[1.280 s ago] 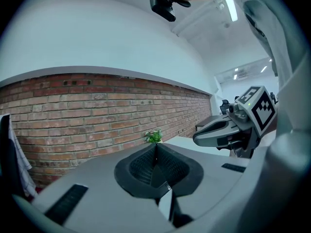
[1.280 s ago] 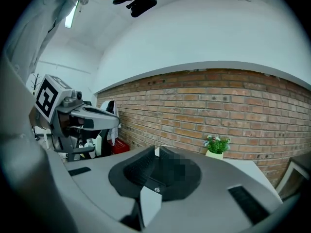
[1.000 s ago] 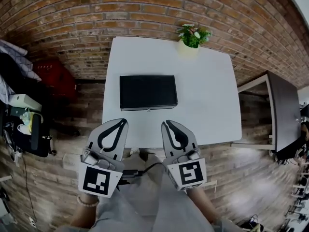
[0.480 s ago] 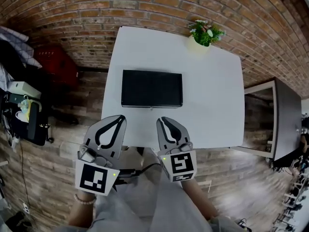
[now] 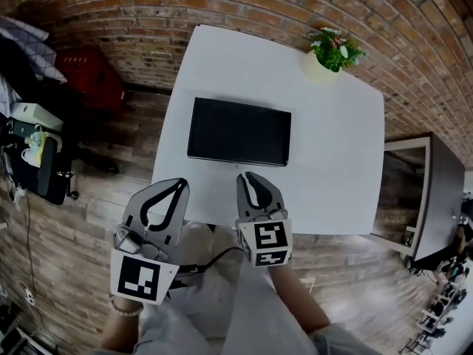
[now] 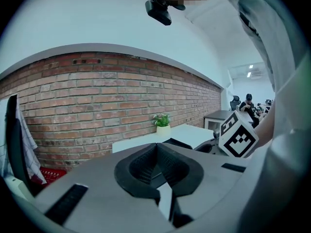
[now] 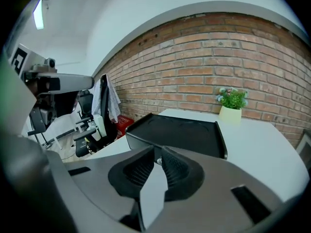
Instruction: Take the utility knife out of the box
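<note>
A closed black box (image 5: 239,132) lies flat on the white table (image 5: 332,161), nearer its left side. No utility knife shows in any view. My left gripper (image 5: 182,183) hangs shut and empty just off the table's near edge, left of the box's front. My right gripper (image 5: 246,175) is also shut and empty, its tips over the near edge in front of the box. In the right gripper view the box (image 7: 177,132) lies straight ahead of the closed right gripper (image 7: 158,149). The left gripper (image 6: 156,145) points toward the table (image 6: 194,131), with a corner of the box (image 6: 177,142) showing.
A potted plant (image 5: 332,50) stands at the table's far right corner, in front of the brick wall (image 5: 133,6). A red case (image 5: 89,87) and a chair with clutter (image 5: 41,172) are on the floor at left. A dark side table (image 5: 436,191) stands at right.
Both grippers have sunk lower, the right one more, its marker cube now smaller in the head view. The head view has shifted, so the table sits further right and turned.
</note>
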### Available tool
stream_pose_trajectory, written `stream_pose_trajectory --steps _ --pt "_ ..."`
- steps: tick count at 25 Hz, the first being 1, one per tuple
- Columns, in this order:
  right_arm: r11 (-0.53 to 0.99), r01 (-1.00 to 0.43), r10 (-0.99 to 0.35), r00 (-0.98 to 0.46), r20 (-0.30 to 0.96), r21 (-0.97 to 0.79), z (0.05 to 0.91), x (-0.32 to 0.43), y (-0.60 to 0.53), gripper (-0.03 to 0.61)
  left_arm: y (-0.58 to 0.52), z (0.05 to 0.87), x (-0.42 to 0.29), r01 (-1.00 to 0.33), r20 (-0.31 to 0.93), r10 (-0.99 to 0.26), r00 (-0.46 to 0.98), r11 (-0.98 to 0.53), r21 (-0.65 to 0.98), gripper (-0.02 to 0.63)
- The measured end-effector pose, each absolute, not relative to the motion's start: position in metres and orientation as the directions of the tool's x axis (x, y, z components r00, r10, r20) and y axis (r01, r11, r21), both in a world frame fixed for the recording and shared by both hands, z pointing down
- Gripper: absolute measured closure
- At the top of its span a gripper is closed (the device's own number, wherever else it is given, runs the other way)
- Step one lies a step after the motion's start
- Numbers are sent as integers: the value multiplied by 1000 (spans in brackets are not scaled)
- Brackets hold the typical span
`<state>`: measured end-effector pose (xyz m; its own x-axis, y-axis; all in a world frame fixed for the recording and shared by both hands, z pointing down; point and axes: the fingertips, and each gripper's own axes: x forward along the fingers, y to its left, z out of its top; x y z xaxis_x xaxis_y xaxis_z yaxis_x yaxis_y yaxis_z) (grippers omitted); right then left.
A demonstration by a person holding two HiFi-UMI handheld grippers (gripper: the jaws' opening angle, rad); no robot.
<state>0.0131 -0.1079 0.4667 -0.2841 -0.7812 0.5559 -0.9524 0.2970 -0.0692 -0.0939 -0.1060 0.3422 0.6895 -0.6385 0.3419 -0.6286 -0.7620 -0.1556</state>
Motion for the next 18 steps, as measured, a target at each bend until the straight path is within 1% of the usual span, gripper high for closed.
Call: stream_pose_trajectory --steps 4,10,12,18 --pt "255 -962 -765 -265 586 -101 488 14 -115 520 -106 354 -100 -659 364 -656 661 -739 -136 598" --pt "213 -968 -748 -249 615 -133 511 13 -121 518 -103 365 -107 -671 392 -661 640 -729 -133 598" --pt "203 -968 -741 -249 624 -145 518 10 -123 489 -103 367 -109 -672 399 -660 637 -729 -133 598" --pt "172 -974 -720 -226 656 -147 534 8 -128 483 -101 372 -113 -674 409 -656 634 -728 -124 598"
